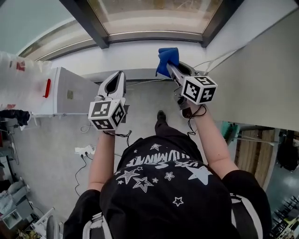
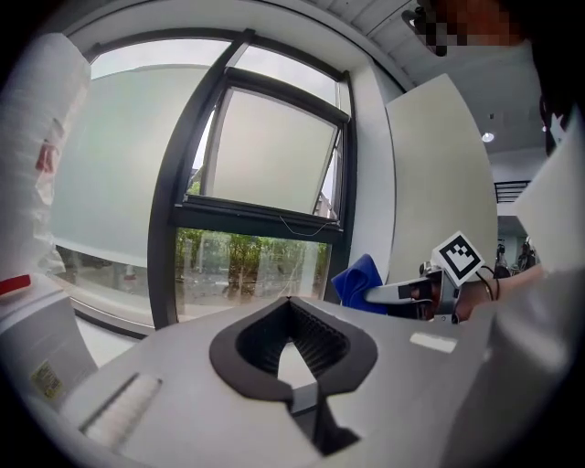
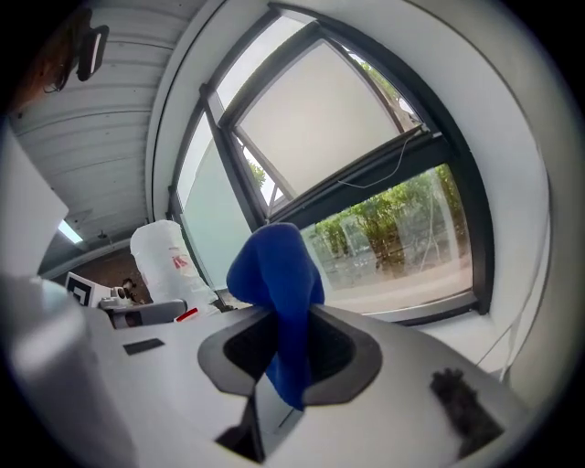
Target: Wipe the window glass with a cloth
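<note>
The window glass (image 1: pixel 154 14) lies ahead in a dark frame; its lower pane (image 2: pixel 247 270) shows trees outside, as it does in the right gripper view (image 3: pixel 393 228). My right gripper (image 1: pixel 169 66) is shut on a blue cloth (image 1: pixel 167 58), raised just short of the sill. That cloth (image 3: pixel 274 265) bunches up out of the jaws and hangs down between them. My left gripper (image 1: pixel 120 74) is held lower and to the left, shut with nothing in it (image 2: pixel 288 302). From the left gripper view, the cloth (image 2: pixel 358 279) is not touching the glass.
A white sill (image 1: pixel 140 50) runs under the window. A white cabinet (image 1: pixel 65 91) and a plastic-wrapped bundle (image 1: pixel 18 79) stand at the left. A pale wall panel (image 1: pixel 252 79) is on the right. A power strip (image 1: pixel 84 150) and cables lie on the floor.
</note>
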A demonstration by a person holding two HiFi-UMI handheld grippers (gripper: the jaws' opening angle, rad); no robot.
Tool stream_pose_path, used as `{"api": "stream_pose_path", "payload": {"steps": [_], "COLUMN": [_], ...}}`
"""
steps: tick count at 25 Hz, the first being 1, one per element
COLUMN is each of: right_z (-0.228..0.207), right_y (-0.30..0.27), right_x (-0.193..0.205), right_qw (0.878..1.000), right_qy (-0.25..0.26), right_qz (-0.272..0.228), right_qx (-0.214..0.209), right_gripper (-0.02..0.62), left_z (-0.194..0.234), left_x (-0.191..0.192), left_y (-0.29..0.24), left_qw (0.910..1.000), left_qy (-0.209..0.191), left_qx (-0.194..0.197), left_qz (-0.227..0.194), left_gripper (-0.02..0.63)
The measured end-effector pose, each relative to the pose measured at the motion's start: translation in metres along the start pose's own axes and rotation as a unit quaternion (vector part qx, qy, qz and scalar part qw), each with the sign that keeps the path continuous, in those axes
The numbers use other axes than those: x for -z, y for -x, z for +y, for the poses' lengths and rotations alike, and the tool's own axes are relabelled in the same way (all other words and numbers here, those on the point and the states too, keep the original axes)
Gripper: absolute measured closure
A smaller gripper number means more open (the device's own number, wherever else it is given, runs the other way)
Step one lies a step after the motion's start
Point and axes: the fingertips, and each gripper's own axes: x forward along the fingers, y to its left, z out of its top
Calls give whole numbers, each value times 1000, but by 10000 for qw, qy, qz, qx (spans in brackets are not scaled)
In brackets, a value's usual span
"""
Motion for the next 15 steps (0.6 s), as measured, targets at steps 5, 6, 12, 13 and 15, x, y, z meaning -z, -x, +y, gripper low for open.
{"api": "stream_pose_path", "payload": {"steps": [5,6,12,13,15], "right_z": [-47,-55,-89,-90,-91], "right_y": [-23,-26,-36,-36,-38], "right_x": [-23,-26,-42,-44,-47], "right_qw": [10000,9999,9999,9998,9998], "right_qy": [-39,-41,-167,-186,-179], "right_qz": [75,98,38,24,13], "right_qx": [-32,-49,-24,-35,-71], "right_gripper": [522,522,522,522,522], "left_z": [-2,-1,1,0,-3], "left_x": [-9,-10,-20,-21,-24], "left_y": [-53,-61,-90,-93,-97], "left_qw": [10000,9999,9995,9995,9995], "left_qy": [26,26,2,-53,-137], "left_qx": [-53,-102,-306,-290,-266], "left_qz": [53,55,50,72,80], "left_gripper": [598,598,598,597,598]}}
